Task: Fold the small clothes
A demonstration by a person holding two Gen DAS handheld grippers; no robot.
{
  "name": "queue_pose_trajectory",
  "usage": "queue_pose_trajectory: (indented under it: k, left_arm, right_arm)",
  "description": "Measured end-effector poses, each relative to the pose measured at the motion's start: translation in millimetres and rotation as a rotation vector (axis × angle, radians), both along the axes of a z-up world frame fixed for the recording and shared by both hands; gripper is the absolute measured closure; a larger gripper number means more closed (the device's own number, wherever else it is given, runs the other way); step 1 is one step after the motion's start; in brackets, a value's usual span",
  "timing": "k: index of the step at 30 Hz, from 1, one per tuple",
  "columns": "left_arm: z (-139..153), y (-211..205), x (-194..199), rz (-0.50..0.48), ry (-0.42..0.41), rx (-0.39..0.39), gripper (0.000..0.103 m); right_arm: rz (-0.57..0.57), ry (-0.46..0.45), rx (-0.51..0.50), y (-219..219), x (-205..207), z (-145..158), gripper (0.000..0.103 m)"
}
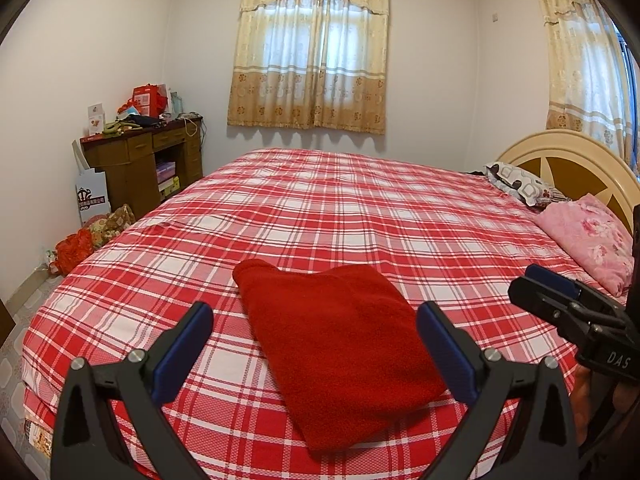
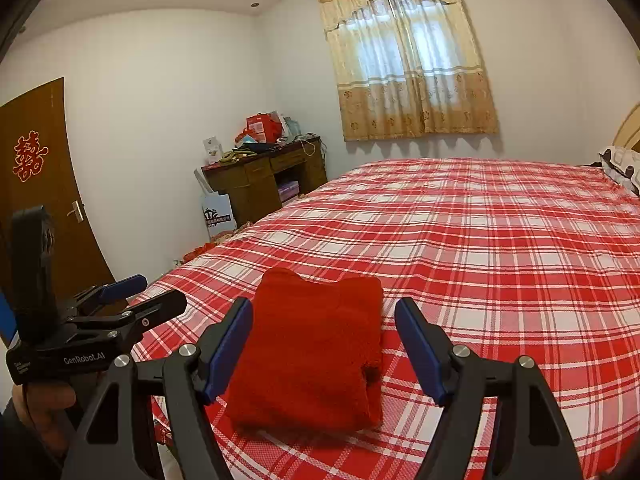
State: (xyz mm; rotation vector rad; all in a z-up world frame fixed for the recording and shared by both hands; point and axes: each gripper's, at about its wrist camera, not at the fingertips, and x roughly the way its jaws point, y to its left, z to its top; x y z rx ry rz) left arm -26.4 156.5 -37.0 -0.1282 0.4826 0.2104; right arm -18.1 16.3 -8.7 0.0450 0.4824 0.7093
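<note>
Red fleece garment [image 1: 340, 344], folded into a compact, roughly rectangular stack, lies on the bed [image 1: 360, 200] near its front edge. The exact kind of garment cannot be told from the folded shape. One rounded flap juts from the far left corner; in the right wrist view a small tucked layer shows at the stack's right side. Judgement: folding of this piece looks finished or nearly so, and the flat lie on the plaid sheet suits a last smoothing or a lift to a pile.

Left gripper [image 1: 314, 340]: blue-padded fingers spread wide apart, holding nothing, poised above the garment, which shows between them from this camera. Not touching cloth as far as can be seen.

Right gripper [image 2: 324, 344]: fingers likewise spread, empty, hovering over the near end of the stack. Each gripper appears at the edge of the other's view, so the two sit side by side at the bed's front edge. Judgement: the parted fingers on either side suggest either a release just made or readiness to pinch the edges.

Surroundings: pink floral pillow [image 1: 588, 240] and patterned pillow [image 1: 520, 184] at the headboard [image 1: 568, 160], well apart from the garment; wooden desk [image 1: 140, 160] cluttered with red boxes against the far wall; curtained window [image 1: 312, 56]; brown door [image 2: 44, 168] bearing a red paper emblem.
</note>
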Motion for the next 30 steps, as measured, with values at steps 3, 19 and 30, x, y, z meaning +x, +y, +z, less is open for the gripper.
queue_pose_trajectory:
  k: [3, 19, 30]
  left_arm:
    - [0.0, -1.4, 0.2, 0.000, 0.003, 0.001, 0.000]
    - [-2.2, -5.3, 0.4, -0.009, 0.020, -0.002, 0.000]
    - [-1.0, -6.2, 1.5, -0.004, 0.032, 0.016, 0.000]
  right_arm:
    - [-0.002, 0.001, 0.001, -1.5, -0.4, -0.7, 0.029]
    - [-0.002, -0.003, 0.006, -1.5, -1.1, -0.1, 0.029]
    - [-0.006, -0.015, 0.010, -3.0, -4.1, -1.0, 0.029]
